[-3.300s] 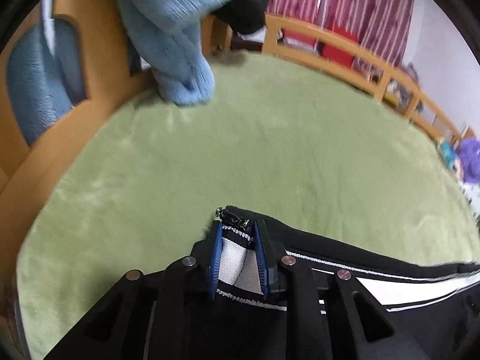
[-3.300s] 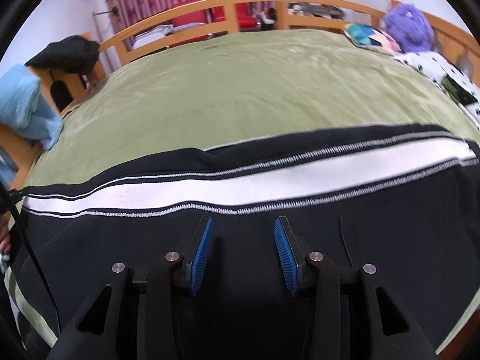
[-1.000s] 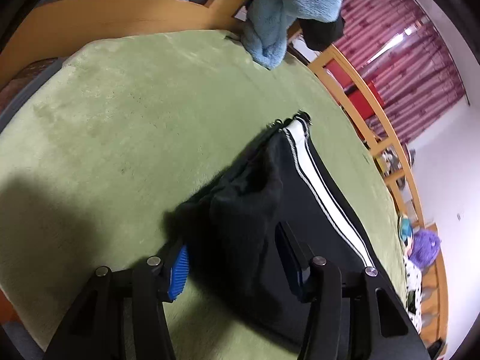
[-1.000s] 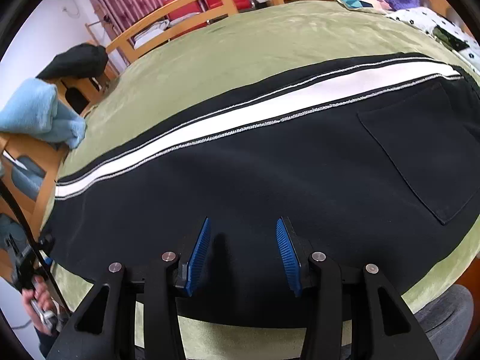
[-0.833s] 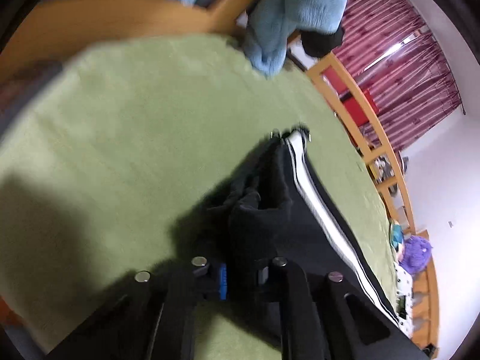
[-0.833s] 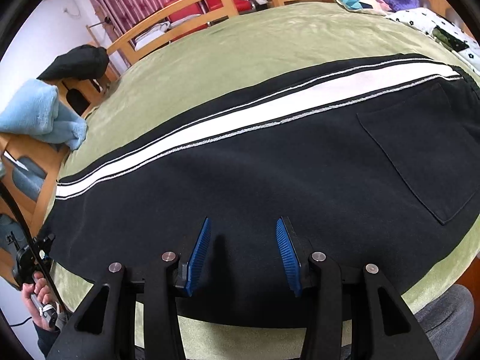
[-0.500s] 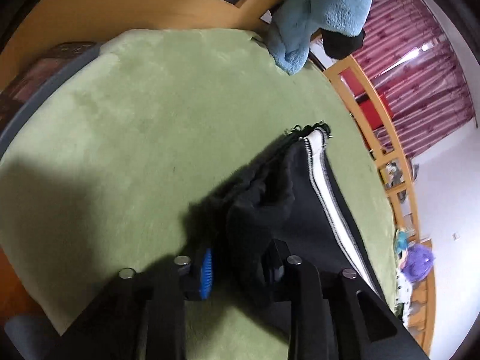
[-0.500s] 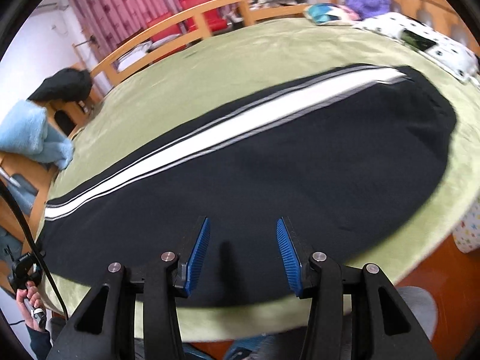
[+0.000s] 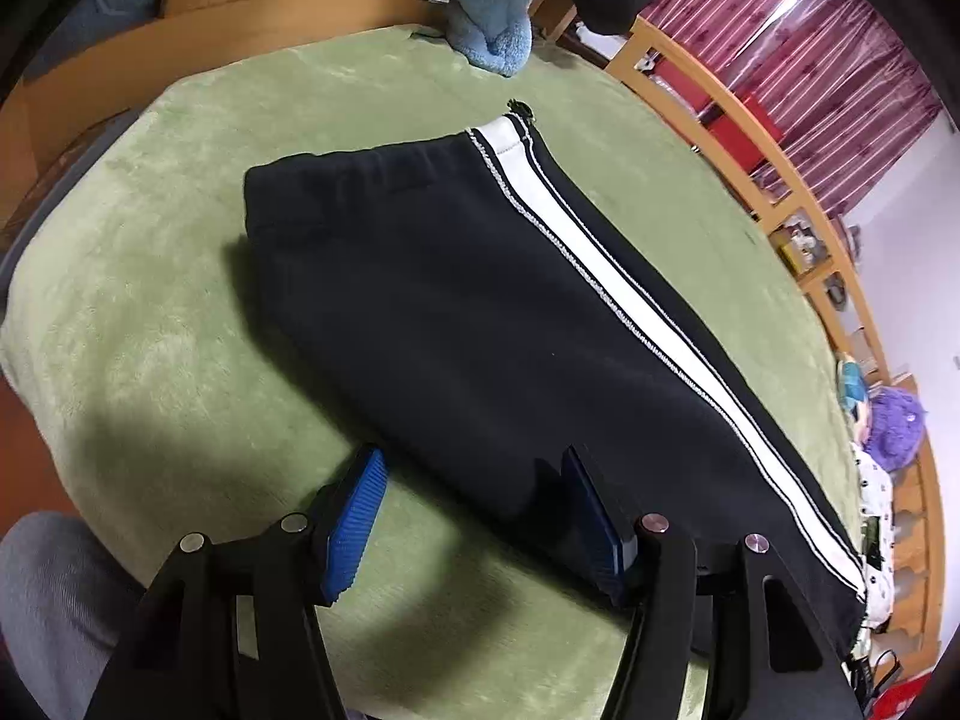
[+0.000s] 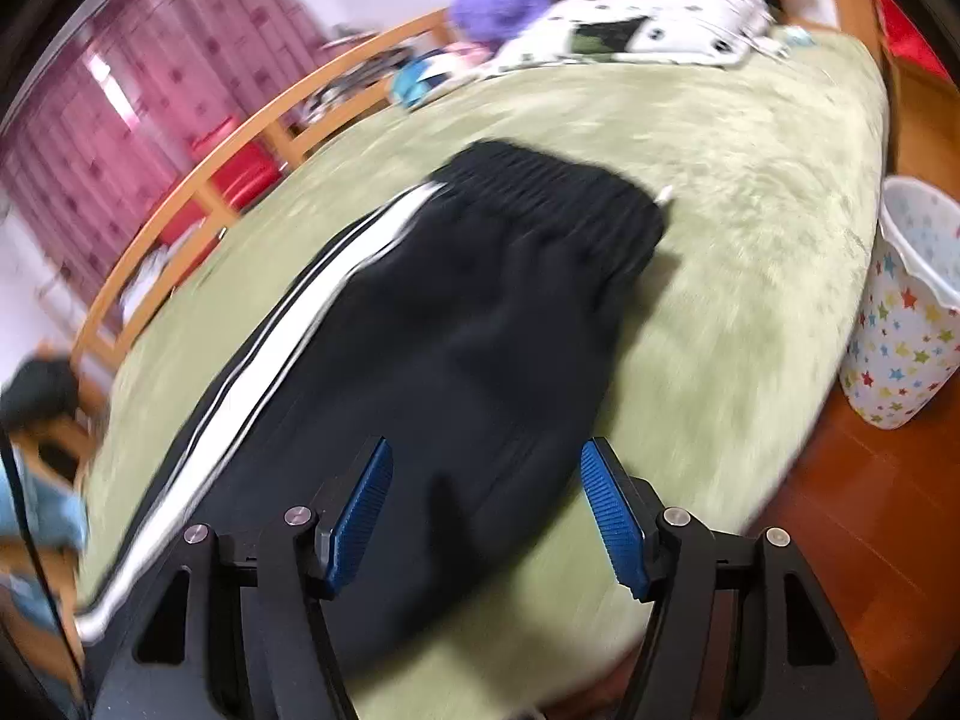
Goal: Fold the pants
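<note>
Black pants [image 9: 456, 312] – white stripe [image 9: 630, 294]

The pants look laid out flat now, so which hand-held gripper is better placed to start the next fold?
Probably the left hand-held gripper: it is open, steady, low over the near edge of the pants. The right hand-held gripper is open too, but its view is blurred.

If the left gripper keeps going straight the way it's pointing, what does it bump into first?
Probably the black pants. The left gripper has open jaws right at their near edge on the green blanket; exact height above is unclear.
</note>
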`<action>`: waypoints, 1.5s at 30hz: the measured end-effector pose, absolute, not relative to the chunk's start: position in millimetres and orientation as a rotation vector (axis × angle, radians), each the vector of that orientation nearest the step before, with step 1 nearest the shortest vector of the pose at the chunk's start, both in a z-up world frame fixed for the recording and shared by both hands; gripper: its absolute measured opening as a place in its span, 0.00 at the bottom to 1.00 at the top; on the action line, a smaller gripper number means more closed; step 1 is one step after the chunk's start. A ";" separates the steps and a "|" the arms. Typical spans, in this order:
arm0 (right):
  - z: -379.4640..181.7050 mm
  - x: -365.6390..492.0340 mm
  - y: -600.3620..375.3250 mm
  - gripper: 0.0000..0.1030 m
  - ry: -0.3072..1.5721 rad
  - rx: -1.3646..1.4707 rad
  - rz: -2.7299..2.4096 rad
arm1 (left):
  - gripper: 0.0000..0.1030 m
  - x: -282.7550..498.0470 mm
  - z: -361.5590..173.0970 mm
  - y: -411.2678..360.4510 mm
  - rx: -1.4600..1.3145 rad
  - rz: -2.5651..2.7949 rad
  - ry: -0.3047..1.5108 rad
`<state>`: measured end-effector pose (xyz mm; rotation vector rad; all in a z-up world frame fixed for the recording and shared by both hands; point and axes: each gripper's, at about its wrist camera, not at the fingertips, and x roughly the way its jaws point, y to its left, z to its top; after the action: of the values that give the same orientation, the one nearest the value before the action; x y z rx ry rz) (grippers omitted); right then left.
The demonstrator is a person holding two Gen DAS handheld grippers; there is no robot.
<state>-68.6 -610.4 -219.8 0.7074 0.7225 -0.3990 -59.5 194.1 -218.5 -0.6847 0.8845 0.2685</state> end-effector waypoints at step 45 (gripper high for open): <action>-183.6 -102.5 -559.0 0.65 0.784 0.759 -0.311 | 0.49 -35.5 -248.2 263.2 -0.950 0.212 0.666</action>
<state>-102.5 -559.0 -183.6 0.7591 0.7837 -0.3107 -35.5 263.2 -248.2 -0.9496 0.6660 0.2124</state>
